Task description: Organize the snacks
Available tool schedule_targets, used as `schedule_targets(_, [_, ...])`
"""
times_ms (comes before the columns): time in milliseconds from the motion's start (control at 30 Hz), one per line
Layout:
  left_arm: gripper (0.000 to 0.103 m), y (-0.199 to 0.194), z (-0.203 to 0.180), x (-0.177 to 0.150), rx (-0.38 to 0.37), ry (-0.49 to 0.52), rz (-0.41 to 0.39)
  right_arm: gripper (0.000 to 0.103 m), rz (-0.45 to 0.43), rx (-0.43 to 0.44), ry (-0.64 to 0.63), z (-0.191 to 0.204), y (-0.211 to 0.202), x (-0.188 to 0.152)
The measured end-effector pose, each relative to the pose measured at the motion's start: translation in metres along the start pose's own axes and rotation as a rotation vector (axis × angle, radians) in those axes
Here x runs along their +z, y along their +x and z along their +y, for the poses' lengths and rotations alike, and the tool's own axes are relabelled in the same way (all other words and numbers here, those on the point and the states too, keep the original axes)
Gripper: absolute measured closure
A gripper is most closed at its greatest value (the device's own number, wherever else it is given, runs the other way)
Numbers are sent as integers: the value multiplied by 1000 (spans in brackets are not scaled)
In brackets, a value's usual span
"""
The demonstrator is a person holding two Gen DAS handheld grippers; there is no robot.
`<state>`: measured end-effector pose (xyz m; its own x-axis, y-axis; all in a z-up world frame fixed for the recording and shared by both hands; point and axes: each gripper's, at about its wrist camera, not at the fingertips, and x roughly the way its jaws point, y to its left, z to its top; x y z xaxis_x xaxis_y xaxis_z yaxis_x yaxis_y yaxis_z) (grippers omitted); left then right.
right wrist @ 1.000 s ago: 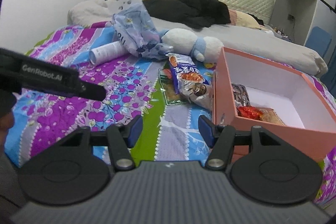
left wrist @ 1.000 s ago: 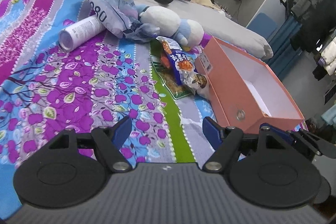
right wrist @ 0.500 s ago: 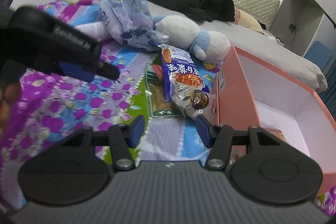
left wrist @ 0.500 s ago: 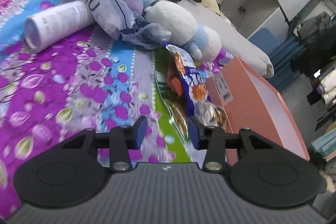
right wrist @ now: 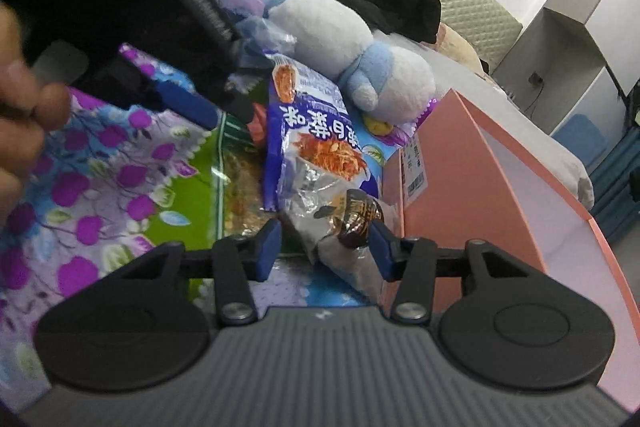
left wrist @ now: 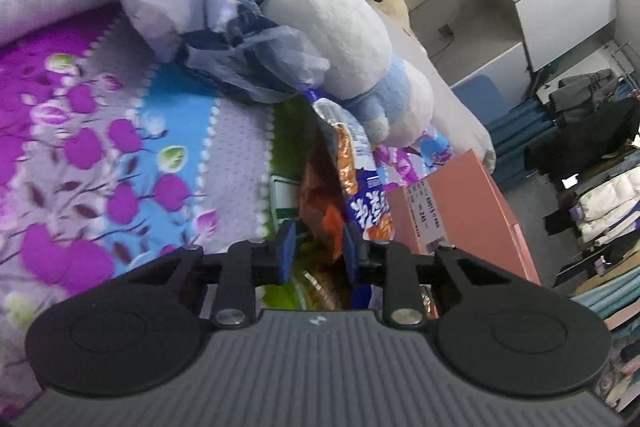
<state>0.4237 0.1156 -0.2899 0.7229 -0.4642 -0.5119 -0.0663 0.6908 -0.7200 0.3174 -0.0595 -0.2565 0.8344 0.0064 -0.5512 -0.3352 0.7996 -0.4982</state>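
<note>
Chinese characters are seen on the blue snack packet (right wrist: 316, 151) lying beside the pink box (right wrist: 472, 195), its lower end blurred, straddled by both part-open, empty grippers, left (left wrist: 318, 253) and right (right wrist: 326, 241).

I can't make out the white characters on the blue snack bag (right wrist: 316, 131), nor the print on the box label (left wrist: 426, 217).
</note>
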Motion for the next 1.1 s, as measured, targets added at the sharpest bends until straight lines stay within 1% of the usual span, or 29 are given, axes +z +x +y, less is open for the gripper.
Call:
schedule_targets(100, [74, 11, -3, 0, 0, 32, 5, 52, -8, -21, -21, 4, 5, -5])
schedule_targets(133, [75, 13, -3, -1, -5, 31, 4, 52, -14, -29, -31, 5, 6, -6])
schedule_targets(200, [85, 16, -3, -2, -24, 26, 1, 53, -20, -34, -30, 4, 8, -7])
schedule_targets(267, [91, 18, -5, -2, -27, 30, -3, 54, -24, -21, -26, 3, 8, -5])
schedule_targets(400, [93, 8, -16, -6, 13, 75, -10, 66, -24, -7, -29, 3, 2, -3])
schedule_targets(433, [93, 3, -18, -8, 23, 86, -12, 68, -24, -4, -25, 3, 0, -2])
schedule_targets(700, [94, -38, -30, -22, 87, 113, -20, 72, -31, 47, 9, -4, -28, -3])
schedule_targets(867, [95, -71, -34, -42, 144, 133, -22, 73, -36, 79, 13, -1, -51, -9])
schedule_targets(1100, [95, -121, -35, -73, 193, 129, -16, 74, -22, 118, 16, 6, -82, -23])
